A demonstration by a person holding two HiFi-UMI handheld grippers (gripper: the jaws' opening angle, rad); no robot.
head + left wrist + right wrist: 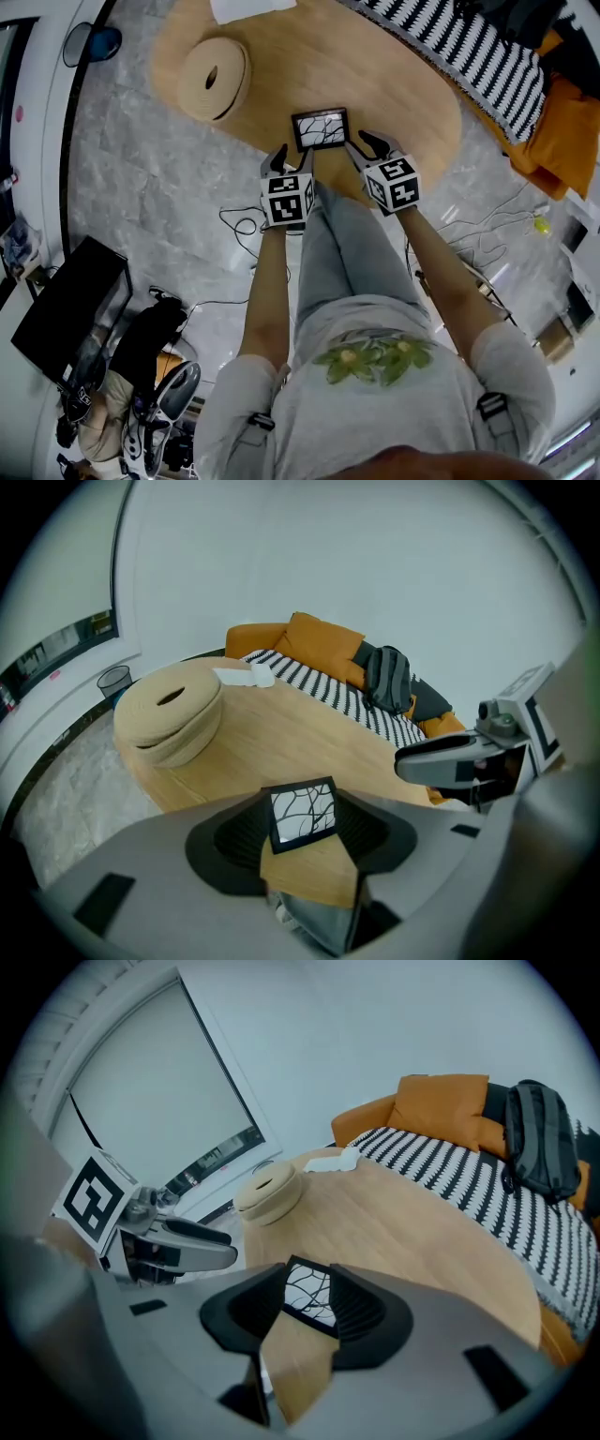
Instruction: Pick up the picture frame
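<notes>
A small black picture frame [320, 129] with a white branch pattern stands near the front edge of the oval wooden table [394, 84]. My two grippers flank it from the near side. The left gripper [292, 158] is at its lower left corner and the right gripper [367, 146] at its lower right corner. In the left gripper view the frame [302, 815] shows just ahead between the spread jaws of the left gripper [305, 844], bare wood below it. The right gripper [302, 1314] frames the picture frame [309, 1296] the same way. Neither pair of pads presses on it.
A round beige cushion [214, 78] and white paper [248, 7] lie further back on the table. A striped sofa cover [469, 47], orange cushions and a backpack [386, 677] are behind. Cables [239, 225] and a black case [66, 300] are on the floor.
</notes>
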